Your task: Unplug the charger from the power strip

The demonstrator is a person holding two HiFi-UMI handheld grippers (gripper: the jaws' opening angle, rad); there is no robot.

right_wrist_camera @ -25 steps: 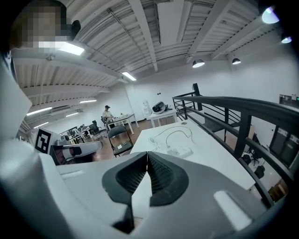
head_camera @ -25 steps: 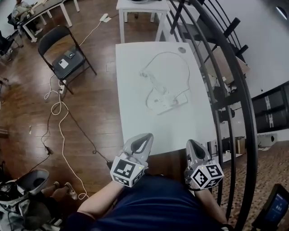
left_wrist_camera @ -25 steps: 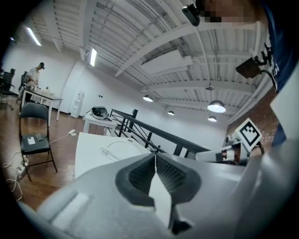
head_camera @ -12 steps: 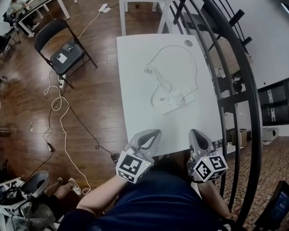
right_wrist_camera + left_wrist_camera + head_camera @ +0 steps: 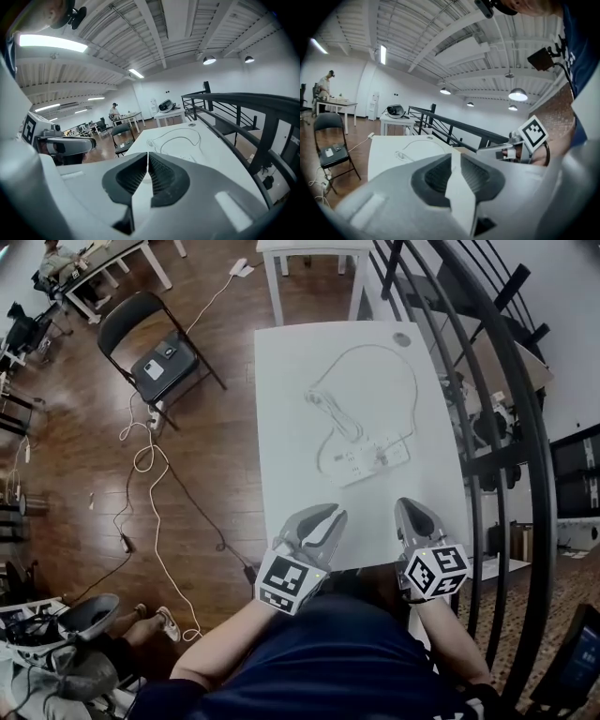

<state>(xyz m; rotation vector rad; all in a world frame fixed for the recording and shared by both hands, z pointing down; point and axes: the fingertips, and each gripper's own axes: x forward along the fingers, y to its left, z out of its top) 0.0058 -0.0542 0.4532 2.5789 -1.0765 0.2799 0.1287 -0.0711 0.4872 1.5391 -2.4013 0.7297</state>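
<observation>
Two grippers: both hovering over near edge of table (image 5: 281,427), touching nothing.
Left gripper (image 5: 323,518): jaws have just been opening, now standing a narrow crack apart, nothing btwn them.
Right gripper (image 5: 412,512): jaws sitting together, empty.
Power strip (image 5: 366,458): lying well ahead of both tips, approx btwn their lines.
Charger (image 5: 382,457): prob. sitting plugged in strip; too small to confirm.
Progress: nothing done yet; reach, grip, pull all remaining.

Ceiling lamps (image 5: 518,94) light the hall evenly, the power strip (image 5: 361,461) pale against the bright white table (image 5: 291,381), while fisheye bends the edges, corners darken and the near foreground blurs.
</observation>
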